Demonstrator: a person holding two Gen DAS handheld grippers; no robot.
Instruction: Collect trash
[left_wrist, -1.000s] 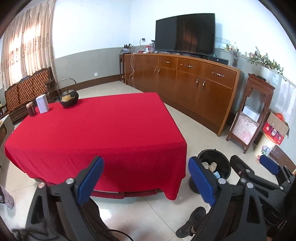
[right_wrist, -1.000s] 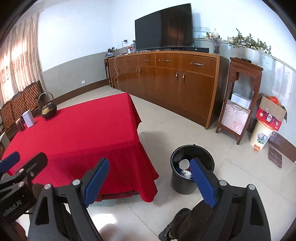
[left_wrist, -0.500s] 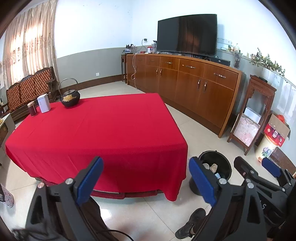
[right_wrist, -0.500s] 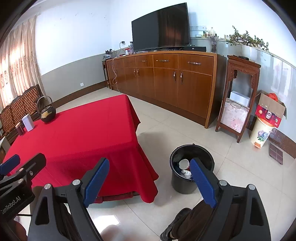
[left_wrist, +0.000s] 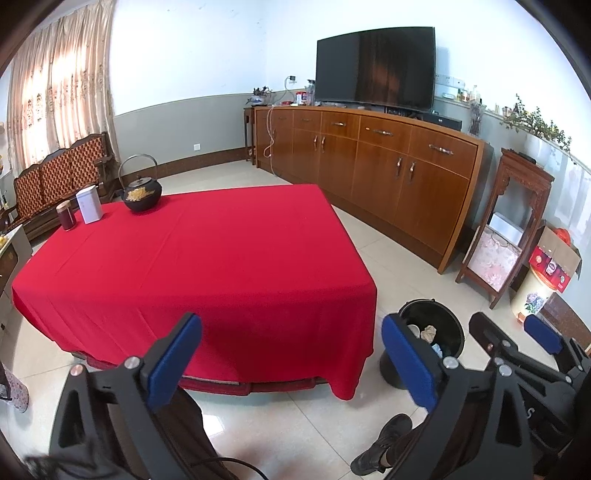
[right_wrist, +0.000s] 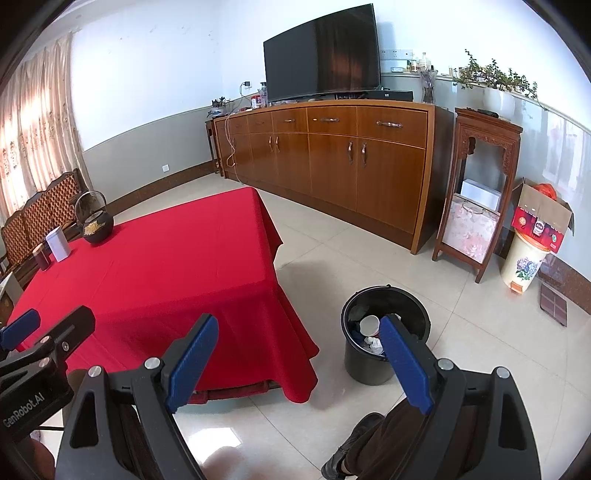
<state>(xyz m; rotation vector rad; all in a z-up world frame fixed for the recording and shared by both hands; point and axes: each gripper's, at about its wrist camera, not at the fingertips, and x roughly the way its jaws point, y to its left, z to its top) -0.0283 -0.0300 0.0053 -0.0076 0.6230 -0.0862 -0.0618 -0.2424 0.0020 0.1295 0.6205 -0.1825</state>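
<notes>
Left wrist view: the left gripper (left_wrist: 291, 363) hangs over the near edge of the red tablecloth (left_wrist: 207, 258), its jaws opening, with nothing between them. The tabletop carries only a kettle (left_wrist: 141, 195), a white tin (left_wrist: 89, 204) and a dark jar (left_wrist: 66, 216) at the far corner. The black bin (left_wrist: 439, 332) stands on the floor beside the table, partly behind the right finger, with crumpled paper inside.

Right wrist view: the right gripper (right_wrist: 299, 363) has its jaws spread and empty. The bin (right_wrist: 384, 347) holds a paper cup (right_wrist: 369, 325) and wads; the trash appears already collected.

Risk, as judged: no loose litter shows, so a further grab could take the tin or jar by mistake. A low gripper could snag the cloth and drag the kettle. The person's shoe (right_wrist: 345, 448) is near the bin, which could be tipped.
</notes>
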